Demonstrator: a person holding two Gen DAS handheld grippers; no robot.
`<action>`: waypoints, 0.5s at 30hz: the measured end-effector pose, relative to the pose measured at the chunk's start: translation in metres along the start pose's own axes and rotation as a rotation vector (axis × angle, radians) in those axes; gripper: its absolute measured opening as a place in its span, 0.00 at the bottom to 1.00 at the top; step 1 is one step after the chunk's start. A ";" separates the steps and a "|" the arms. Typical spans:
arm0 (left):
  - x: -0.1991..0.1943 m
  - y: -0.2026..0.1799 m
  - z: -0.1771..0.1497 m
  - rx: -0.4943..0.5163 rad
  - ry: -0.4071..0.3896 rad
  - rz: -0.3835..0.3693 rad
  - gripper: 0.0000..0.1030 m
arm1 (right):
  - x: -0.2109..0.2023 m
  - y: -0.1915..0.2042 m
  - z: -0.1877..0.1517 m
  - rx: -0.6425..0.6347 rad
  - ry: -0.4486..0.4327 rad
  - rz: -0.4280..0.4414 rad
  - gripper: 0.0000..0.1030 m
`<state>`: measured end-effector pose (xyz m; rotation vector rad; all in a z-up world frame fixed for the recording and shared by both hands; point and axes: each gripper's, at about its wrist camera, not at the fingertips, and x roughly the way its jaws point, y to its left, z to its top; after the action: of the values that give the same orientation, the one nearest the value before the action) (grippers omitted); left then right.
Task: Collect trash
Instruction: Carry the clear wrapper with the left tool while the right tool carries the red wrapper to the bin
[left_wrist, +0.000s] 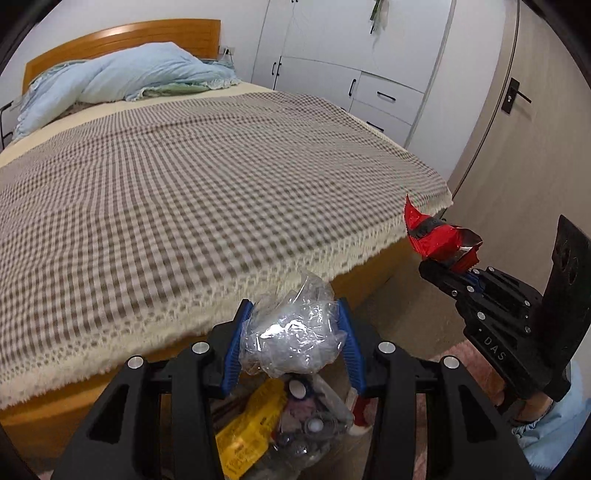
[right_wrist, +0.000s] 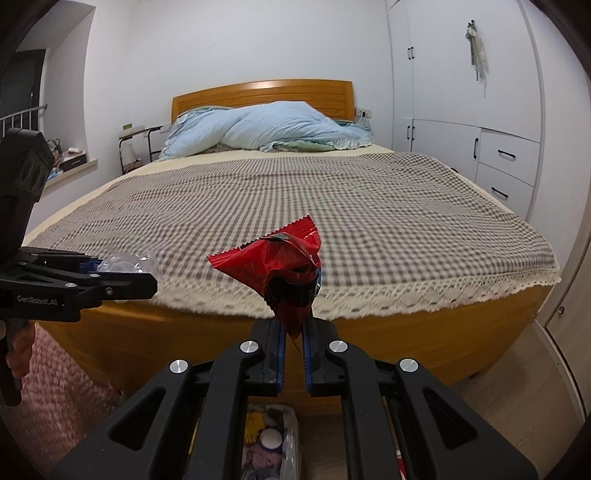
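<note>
Trash is held in both hands right now, so the worry is dropping it in the wrong spot. From the left wrist view, the left hand-held gripper (left_wrist: 293, 332) is about half open and squeezes a crumpled clear plastic wad (left_wrist: 291, 332) between its blue pads. The wad is puffy and light, so it could pop out or spring sideways when the pads let go. Right below it, at 6 o'clock, sits the trash bag (left_wrist: 295, 424), already stuffed with a yellow pack, bottle caps and other bits. The bag looks full, so new trash might bounce off the pile and land on the floor. At 3 o'clock the right hand-held gripper (left_wrist: 447, 267) pinches a red wrapper (left_wrist: 439, 236), and it is close, so the two tools could bump. From the right wrist view, the right hand-held gripper (right_wrist: 293, 343) is almost fully closed on only the bottom tip of the red wrapper (right_wrist: 280, 266), which sticks up toward 12 o'clock. That grip is tiny and the foil is slippery, so it could slide free early and fall on the bed (right_wrist: 369, 206) edge or the floor. The trash bag (right_wrist: 269, 443) shows at 6 o'clock, under the tool. The left hand-held gripper (right_wrist: 147, 273) with the clear plastic wad (right_wrist: 127, 264) is at 9 o'clock.
</note>
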<state>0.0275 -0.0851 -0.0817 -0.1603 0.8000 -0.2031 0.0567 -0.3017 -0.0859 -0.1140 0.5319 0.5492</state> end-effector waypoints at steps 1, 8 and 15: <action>0.001 0.002 0.000 -0.003 0.006 -0.003 0.42 | 0.000 0.002 -0.003 -0.005 0.009 0.006 0.08; 0.010 0.005 -0.028 -0.029 0.062 -0.035 0.42 | 0.003 0.018 -0.024 -0.044 0.079 0.032 0.08; 0.025 0.014 -0.055 -0.066 0.132 -0.051 0.42 | 0.014 0.027 -0.040 -0.071 0.156 0.045 0.08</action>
<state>0.0068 -0.0817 -0.1398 -0.2314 0.9355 -0.2380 0.0341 -0.2816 -0.1262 -0.2141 0.6685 0.6063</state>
